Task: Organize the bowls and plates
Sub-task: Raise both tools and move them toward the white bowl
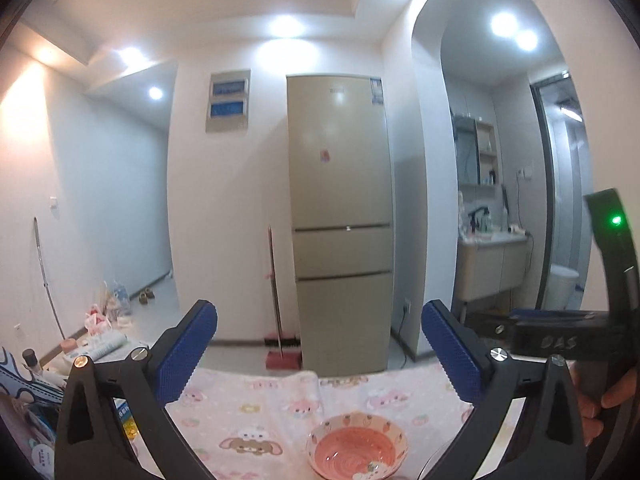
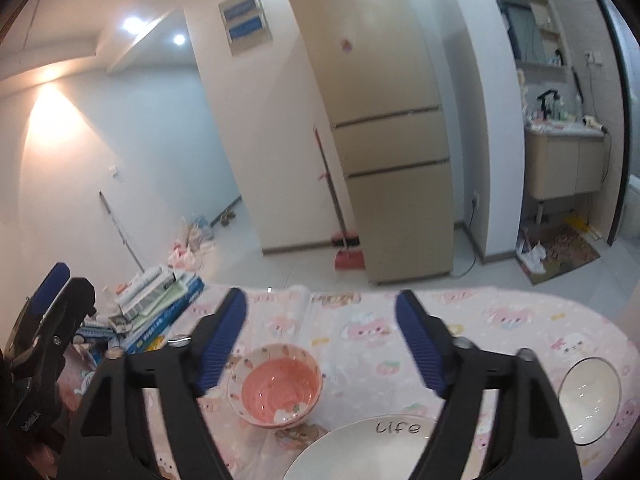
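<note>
The left gripper (image 1: 320, 332), black with blue bumpy pads, sits at the bottom of the left wrist view. Its jaws stand wide apart and nothing is between them. It looks out level across the room. Low in that picture, a little right of the middle, is the pink bowl with small fruit drawings on its rim (image 1: 357, 450). The bowl stands upright on the pink tablecloth with cartoon bunnies (image 1: 256, 408). It is below the open jaws and not touching them.

The right gripper (image 2: 321, 312) looks the same. Its jaws are also spread open, with nothing between them. In the right wrist view the pink bowl sits in the lower middle, below the left blue pad. It seems to rest on other bowls of the same kind, but that is hard to tell. At the bottom edge lies a white round plate with the word "Life" on it (image 2: 360, 450), just beside the pink bowl. Part of it is hidden by the gripper. At the lower right stands a white bowl with a dark thin rim (image 2: 590, 398), well apart from the pink one.

A tall beige fridge (image 1: 340, 200) stands behind the table in the middle. A pile of books and boxes (image 2: 156, 300) lies at the left side of the table.
</note>
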The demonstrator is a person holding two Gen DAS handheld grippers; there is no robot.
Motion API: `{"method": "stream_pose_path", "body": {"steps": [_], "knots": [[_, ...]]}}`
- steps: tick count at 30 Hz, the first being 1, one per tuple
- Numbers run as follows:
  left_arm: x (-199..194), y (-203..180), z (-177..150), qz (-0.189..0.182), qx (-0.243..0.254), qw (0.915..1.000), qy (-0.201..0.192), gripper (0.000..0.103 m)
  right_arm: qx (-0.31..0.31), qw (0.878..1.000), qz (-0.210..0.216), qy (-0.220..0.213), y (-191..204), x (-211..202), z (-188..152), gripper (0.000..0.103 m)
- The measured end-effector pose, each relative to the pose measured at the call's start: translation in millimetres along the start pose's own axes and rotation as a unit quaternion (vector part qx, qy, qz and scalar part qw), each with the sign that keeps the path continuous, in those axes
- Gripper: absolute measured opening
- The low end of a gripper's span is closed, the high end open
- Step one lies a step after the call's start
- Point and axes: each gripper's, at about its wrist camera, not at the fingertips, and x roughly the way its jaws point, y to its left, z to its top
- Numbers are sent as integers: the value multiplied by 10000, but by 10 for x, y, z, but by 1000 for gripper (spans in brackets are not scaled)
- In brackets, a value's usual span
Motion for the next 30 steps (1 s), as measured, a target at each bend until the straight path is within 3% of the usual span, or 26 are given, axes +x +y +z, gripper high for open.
{"method": "stream_pose_path", "body": {"steps": [7,14,20,30], "knots": [[-360,-44,182,-81,-92,9988,-469,103,-8,9953,-314,-917,-43,-621,106,95],[-710,-278,310,-466,-132,9971,-592,103,-237,9902,-674,-1201,-101,-1139,157,96],[-935,-599,415,-722,-173,9962,-450,103,-537,9813,-975,-1571,-125,-1653,86,102],[-1485,-1021,533,-1003,-244,9930,-577,103,-403,9742,-1094,-1932,-316,-2404,-60,102]]}}
